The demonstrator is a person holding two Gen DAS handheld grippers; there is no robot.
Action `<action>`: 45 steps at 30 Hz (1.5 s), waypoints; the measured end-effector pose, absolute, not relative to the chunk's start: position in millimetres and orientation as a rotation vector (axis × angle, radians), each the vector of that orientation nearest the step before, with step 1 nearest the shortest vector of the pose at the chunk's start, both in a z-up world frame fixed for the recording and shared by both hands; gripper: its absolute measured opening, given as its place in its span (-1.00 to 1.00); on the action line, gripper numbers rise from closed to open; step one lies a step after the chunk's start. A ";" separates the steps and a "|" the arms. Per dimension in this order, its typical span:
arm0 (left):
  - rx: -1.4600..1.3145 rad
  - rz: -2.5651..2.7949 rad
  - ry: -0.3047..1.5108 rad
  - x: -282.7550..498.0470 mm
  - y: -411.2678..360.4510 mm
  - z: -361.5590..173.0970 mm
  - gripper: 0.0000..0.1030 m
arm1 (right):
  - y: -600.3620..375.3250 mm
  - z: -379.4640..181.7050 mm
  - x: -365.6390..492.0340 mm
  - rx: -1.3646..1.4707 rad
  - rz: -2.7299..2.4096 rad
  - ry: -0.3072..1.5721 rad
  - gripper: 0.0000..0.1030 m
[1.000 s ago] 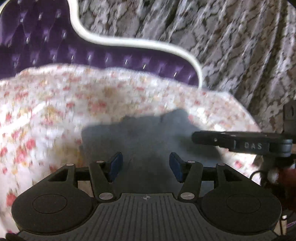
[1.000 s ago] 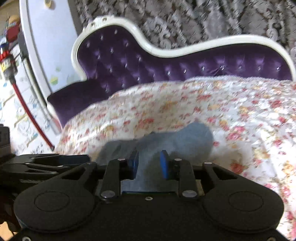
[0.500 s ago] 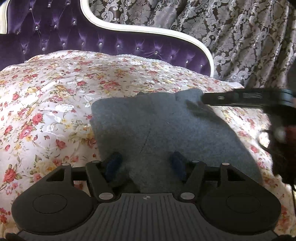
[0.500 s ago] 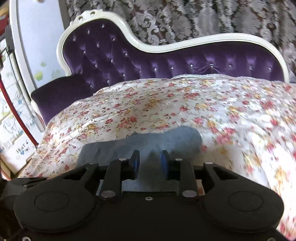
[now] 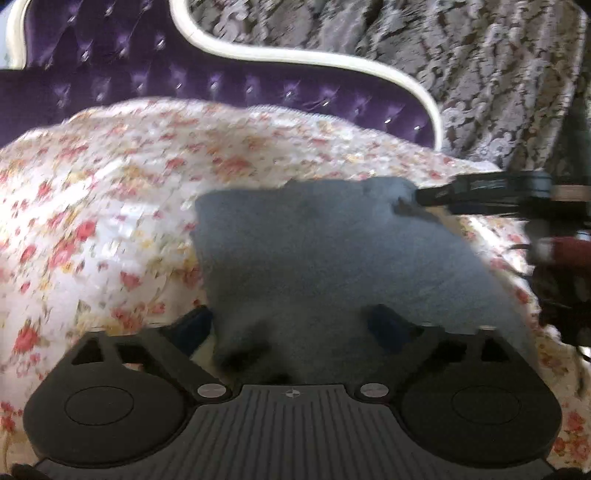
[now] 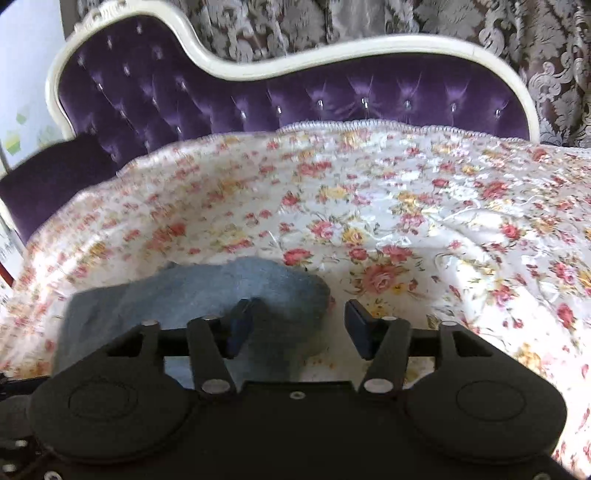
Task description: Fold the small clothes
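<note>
Garment: a small grey-blue piece of clothing [image 5: 332,266] is lying flat on the floral bedspread [image 5: 110,206], in the near part of the bed; what kind of garment it is cannot be told.
Left gripper [image 5: 291,325]: its jaws are opening and standing wide, the blue pads either side of the garment's near edge, the cloth lying between them but not pinched; the picture is blurred here.
Right gripper [image 6: 297,325]: its jaws are opening too, with a clear gap between the pads; the left pad is sitting over the rounded end of the garment [image 6: 229,291], the right pad over bare bedspread [image 6: 424,229], neither one pressing on the cloth.
Right gripper seen from the left: its dark fingers [image 5: 480,192] are reaching in from the right edge, near the garment's far right corner.
Surroundings: a purple tufted headboard [image 6: 295,99] with a cream frame is standing behind the bed, and a patterned grey curtain [image 6: 369,18] is hanging behind that.
</note>
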State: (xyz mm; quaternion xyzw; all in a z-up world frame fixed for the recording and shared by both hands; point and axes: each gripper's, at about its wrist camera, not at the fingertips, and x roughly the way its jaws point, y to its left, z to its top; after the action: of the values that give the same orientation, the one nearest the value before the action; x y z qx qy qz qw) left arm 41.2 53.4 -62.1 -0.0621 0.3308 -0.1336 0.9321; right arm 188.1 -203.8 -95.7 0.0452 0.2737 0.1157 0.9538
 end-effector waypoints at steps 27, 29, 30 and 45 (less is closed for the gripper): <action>-0.140 -0.130 0.584 -20.8 95.2 -42.3 0.92 | -185.1 -123.6 30.2 -0.018 0.303 0.600 0.83; -0.131 -0.130 0.567 -28.4 93.0 -36.6 0.92 | -187.9 -119.2 22.5 0.008 0.293 0.572 0.96; -0.128 -0.129 0.565 -30.8 91.0 -33.5 0.92 | -189.9 -115.4 18.6 0.026 0.288 0.552 0.98; 0.056 0.052 0.531 -60.0 38.4 19.8 0.91 | -192.1 -81.4 -8.9 0.142 0.244 0.436 0.99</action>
State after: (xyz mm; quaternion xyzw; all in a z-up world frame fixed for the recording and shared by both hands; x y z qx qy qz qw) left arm -60.0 38.4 19.8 0.0276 0.2624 0.0255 0.9642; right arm -8.9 -192.1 -81.4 0.0703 0.2154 0.1207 0.9665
